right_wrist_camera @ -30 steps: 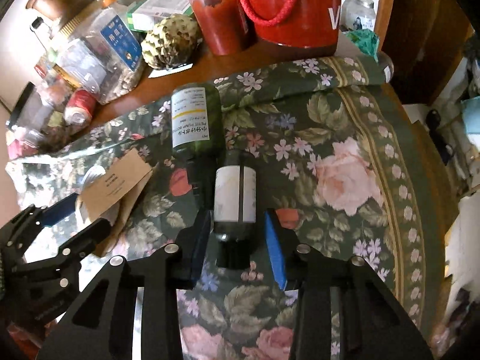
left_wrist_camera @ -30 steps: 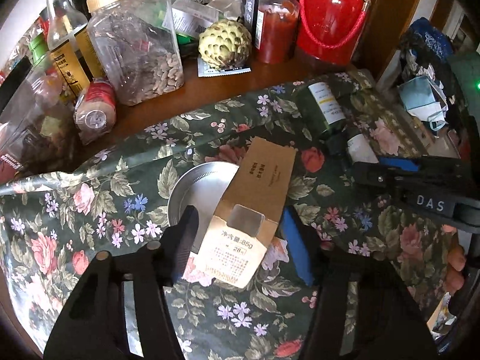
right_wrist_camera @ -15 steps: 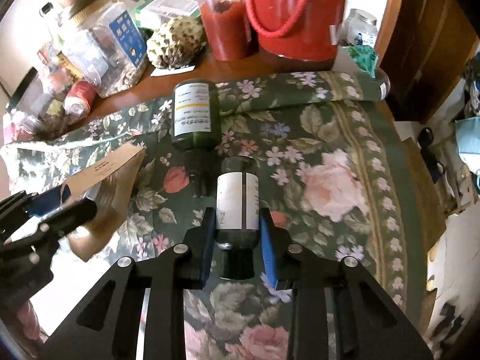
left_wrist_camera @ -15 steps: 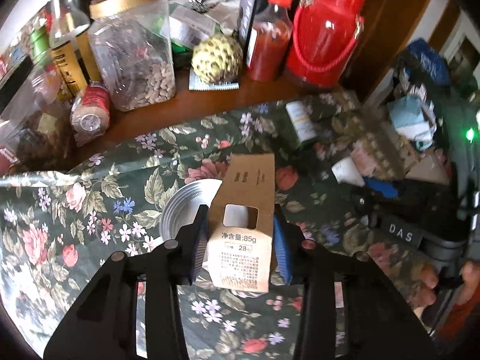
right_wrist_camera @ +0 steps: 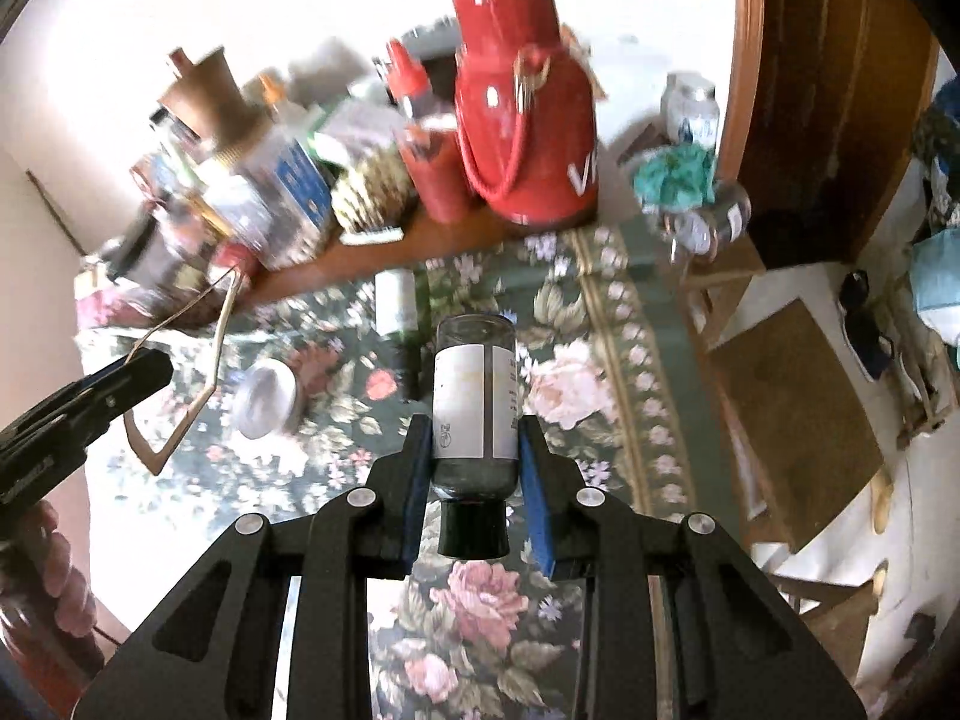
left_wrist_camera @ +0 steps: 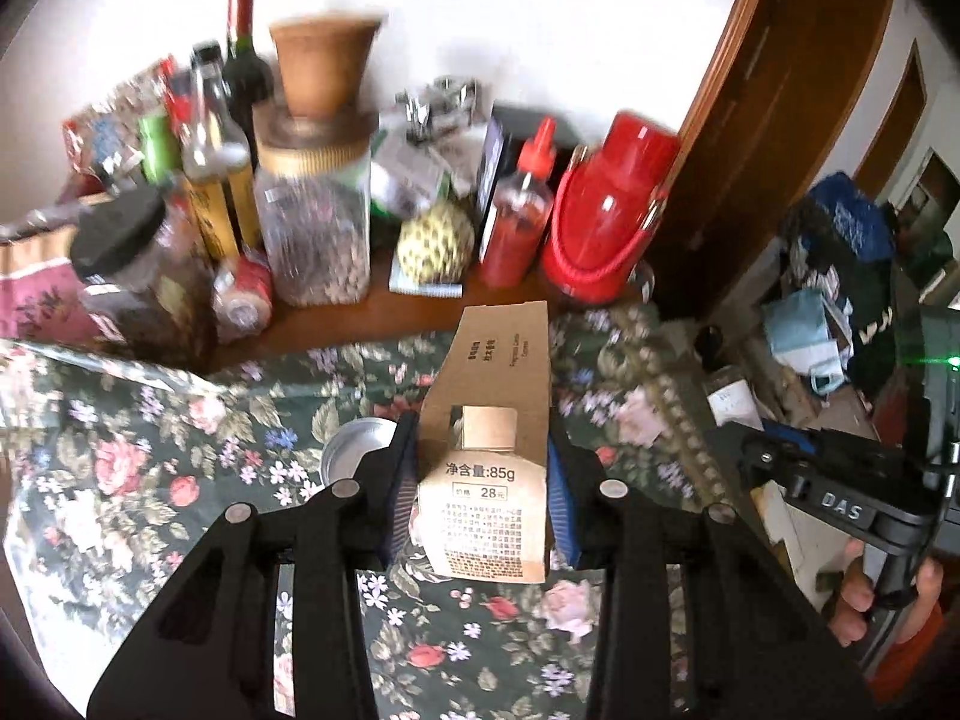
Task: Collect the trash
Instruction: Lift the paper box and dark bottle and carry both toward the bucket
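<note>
In the left wrist view the left tongs [left_wrist_camera: 483, 483] were closed on a brown cardboard carton [left_wrist_camera: 492, 462], its printed end toward the camera and its open flap pointing away, held clear above the floral cloth of the table [left_wrist_camera: 150, 456]; a round metal lid [left_wrist_camera: 354, 459] lay on the cloth just left of the carton, and jars, a red squeeze bottle [left_wrist_camera: 516, 228] and a red flask [left_wrist_camera: 606, 228] stood along the far edge. In the right wrist view the right tongs [right_wrist_camera: 477, 468] gripped a small dark glass bottle [right_wrist_camera: 477, 402] with a white label, cap toward the camera, lifted off the cloth; a second dark bottle [right_wrist_camera: 399, 306] lay on the table beyond it, and the left tongs showed at the left edge with the carton seen edge-on
</note>
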Demonstrator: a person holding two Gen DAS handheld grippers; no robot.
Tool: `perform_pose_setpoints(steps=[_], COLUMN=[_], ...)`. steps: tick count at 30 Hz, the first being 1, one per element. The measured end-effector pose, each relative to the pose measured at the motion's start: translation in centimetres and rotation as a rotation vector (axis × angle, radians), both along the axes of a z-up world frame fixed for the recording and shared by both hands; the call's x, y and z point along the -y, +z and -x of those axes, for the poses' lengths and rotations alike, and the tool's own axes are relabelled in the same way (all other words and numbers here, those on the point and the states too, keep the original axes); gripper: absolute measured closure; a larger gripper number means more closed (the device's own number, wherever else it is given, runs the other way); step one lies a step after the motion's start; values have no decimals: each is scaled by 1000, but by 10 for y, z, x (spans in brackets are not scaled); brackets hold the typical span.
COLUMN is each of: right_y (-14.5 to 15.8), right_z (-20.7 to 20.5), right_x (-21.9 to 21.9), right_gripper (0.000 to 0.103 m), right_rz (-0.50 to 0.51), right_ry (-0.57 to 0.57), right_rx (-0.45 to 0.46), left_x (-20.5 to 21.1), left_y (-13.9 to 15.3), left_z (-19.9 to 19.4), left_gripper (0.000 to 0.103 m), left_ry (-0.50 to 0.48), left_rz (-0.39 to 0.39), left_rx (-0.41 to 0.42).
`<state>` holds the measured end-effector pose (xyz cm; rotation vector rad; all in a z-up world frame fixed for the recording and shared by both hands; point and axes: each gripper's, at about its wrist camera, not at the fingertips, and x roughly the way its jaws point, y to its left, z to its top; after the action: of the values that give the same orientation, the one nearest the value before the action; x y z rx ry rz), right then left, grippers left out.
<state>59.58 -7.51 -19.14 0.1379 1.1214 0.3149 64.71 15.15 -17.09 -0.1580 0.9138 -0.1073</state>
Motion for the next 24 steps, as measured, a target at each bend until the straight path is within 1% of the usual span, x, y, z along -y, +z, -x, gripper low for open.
perform_pose_setpoints(steps=[7, 11, 18, 24], right_y=[63, 95, 135, 162], right_z=[30, 50, 81, 112], right_x=[27, 40, 60, 68], right_gripper=[77, 77, 77, 77], right_rz=[-55, -78, -118, -146], right_ry=[52, 93, 171, 201], right_rx=[137, 217, 319, 380], left_x=[27, 43, 74, 87], left_y=[59, 85, 121, 150], left_z=[48, 82, 144, 198], left_gripper=[65, 65, 65, 65], left_ry=[91, 149, 246, 284], left_rz=[-27, -39, -92, -130], left_rx=[145, 208, 290, 366])
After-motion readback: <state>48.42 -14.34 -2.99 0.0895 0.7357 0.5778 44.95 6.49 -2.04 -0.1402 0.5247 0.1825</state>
